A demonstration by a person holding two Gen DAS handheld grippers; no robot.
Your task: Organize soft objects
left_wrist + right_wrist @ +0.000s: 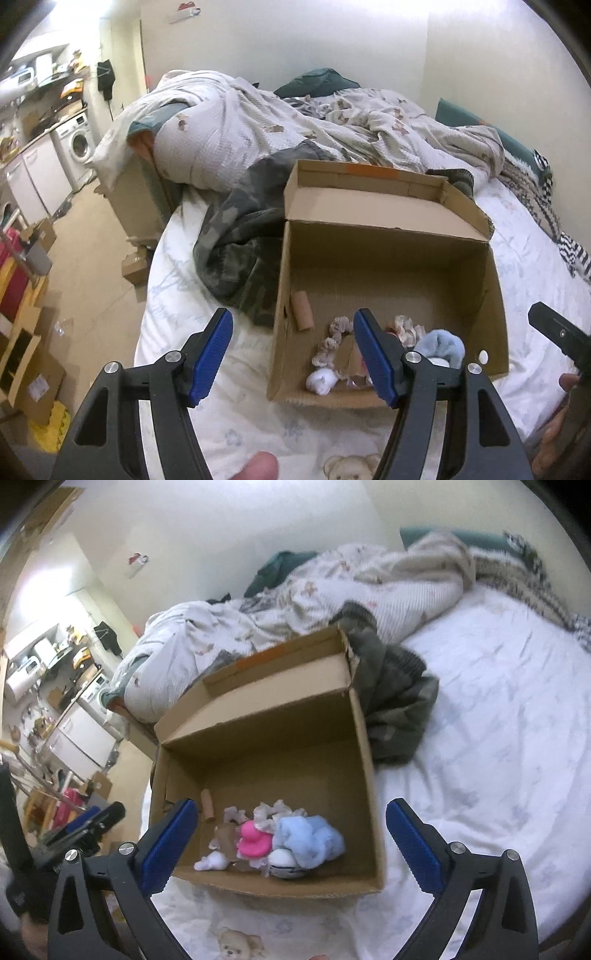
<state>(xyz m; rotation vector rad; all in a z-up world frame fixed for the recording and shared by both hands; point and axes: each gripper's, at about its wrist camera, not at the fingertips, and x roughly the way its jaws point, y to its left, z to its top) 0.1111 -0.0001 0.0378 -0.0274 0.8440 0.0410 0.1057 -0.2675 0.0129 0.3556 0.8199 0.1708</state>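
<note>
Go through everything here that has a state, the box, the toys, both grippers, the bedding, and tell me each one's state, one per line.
cardboard box: open, flaps up, on the bed
blue plush: lying inside the box
pink toy: inside the box, beside the blue plush
cardboard tube: lying flat in the box
left gripper: jaws open, nothing held
right gripper: jaws wide open, nothing held
duvet: rumpled, unmade

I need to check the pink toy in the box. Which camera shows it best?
The right wrist view: the pink toy lies in plain sight. In the left wrist view a blue finger pad hides nearly all of it.
</note>
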